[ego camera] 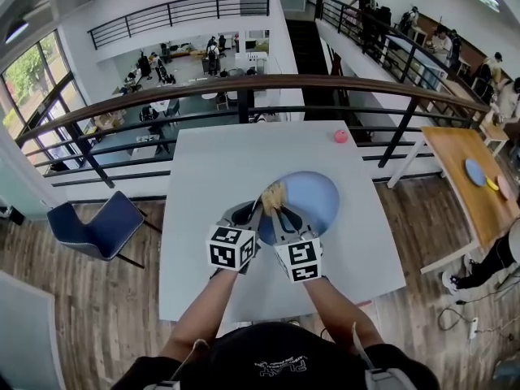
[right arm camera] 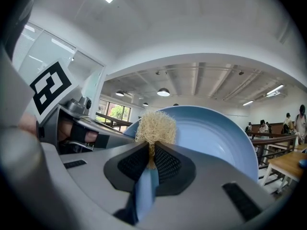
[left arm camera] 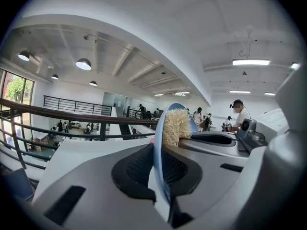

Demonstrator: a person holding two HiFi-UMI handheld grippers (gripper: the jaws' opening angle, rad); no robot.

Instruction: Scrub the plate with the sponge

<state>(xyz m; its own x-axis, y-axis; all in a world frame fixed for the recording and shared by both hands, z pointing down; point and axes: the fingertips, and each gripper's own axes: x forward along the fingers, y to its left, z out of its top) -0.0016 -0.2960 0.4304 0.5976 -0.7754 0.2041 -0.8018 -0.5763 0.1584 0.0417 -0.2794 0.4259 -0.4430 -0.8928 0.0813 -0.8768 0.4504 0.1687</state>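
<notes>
A light blue plate is lifted off the white table and tilted on edge. My left gripper is shut on the plate's near rim; in the left gripper view the rim runs edge-on between the pads. My right gripper is shut on a tan, fibrous sponge that rests against the plate's face near its upper left edge. The right gripper view has the sponge sticking up from the jaws against the plate, with the left gripper just to its left.
A small pink ball lies near the table's far right corner. A dark railing runs behind the table. A blue chair stands at the left, and a wooden table with dishes at the right.
</notes>
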